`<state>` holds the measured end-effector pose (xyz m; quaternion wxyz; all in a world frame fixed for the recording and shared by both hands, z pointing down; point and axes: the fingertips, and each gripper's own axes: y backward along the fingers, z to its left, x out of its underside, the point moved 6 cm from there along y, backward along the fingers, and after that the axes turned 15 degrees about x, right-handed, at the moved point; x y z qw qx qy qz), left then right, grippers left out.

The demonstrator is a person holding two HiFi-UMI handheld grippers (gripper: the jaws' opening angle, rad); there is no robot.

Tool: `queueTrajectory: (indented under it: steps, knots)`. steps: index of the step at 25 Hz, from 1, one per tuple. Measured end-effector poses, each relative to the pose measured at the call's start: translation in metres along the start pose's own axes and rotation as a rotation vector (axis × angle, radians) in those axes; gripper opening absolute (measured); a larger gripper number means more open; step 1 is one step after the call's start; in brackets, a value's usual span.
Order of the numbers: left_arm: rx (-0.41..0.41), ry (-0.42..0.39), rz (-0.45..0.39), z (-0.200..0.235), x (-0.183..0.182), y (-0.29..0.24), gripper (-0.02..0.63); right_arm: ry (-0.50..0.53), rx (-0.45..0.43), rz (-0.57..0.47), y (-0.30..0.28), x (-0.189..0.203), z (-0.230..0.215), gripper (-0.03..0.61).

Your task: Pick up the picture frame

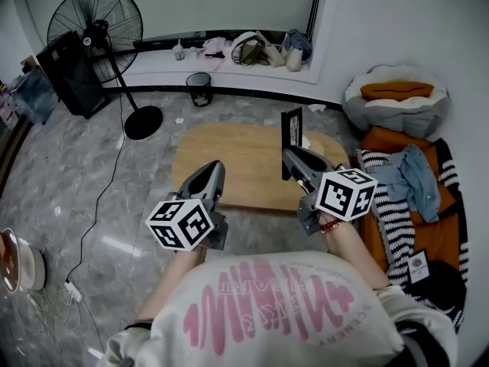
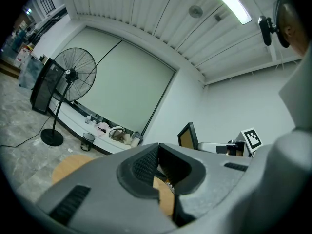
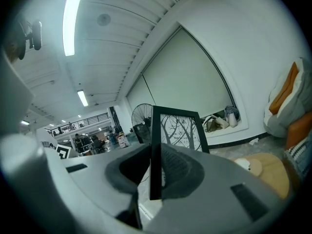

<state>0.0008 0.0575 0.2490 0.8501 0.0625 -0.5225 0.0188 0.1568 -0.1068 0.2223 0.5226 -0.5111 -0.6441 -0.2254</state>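
Note:
My right gripper (image 1: pixel 289 157) is shut on the lower edge of a black picture frame (image 1: pixel 291 139), which stands upright above the far right part of an oval wooden table (image 1: pixel 229 159). In the right gripper view the frame (image 3: pixel 180 130) shows a tree print, and its left edge is pinched between the pads of the right gripper (image 3: pixel 155 169). The left gripper view catches the frame's brown back (image 2: pixel 187 136) to the right. My left gripper (image 1: pixel 212 168) hovers over the table's near left edge. The left gripper (image 2: pixel 157 147) is shut, its tips meeting with nothing between them.
A standing fan (image 1: pixel 95 33) and a small black bin (image 1: pixel 199 89) are on the marble floor beyond the table. A grey pet bed (image 1: pixel 396 98) and an orange mat with clothes (image 1: pixel 412 182) lie to the right. A small white object (image 1: pixel 305 141) sits on the table behind the frame.

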Motion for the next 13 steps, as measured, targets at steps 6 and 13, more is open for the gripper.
queueTrajectory:
  steps: [6, 13]
  knots:
    - [-0.011, 0.019, 0.015, -0.012, 0.019, -0.003, 0.004, 0.056, 0.018, 0.035, 0.014, 0.015, -0.011, 0.074]
    - [-0.013, 0.027, 0.028, -0.018, 0.030, -0.008, 0.004, 0.058, 0.023, 0.060, 0.019, 0.023, -0.022, 0.074]
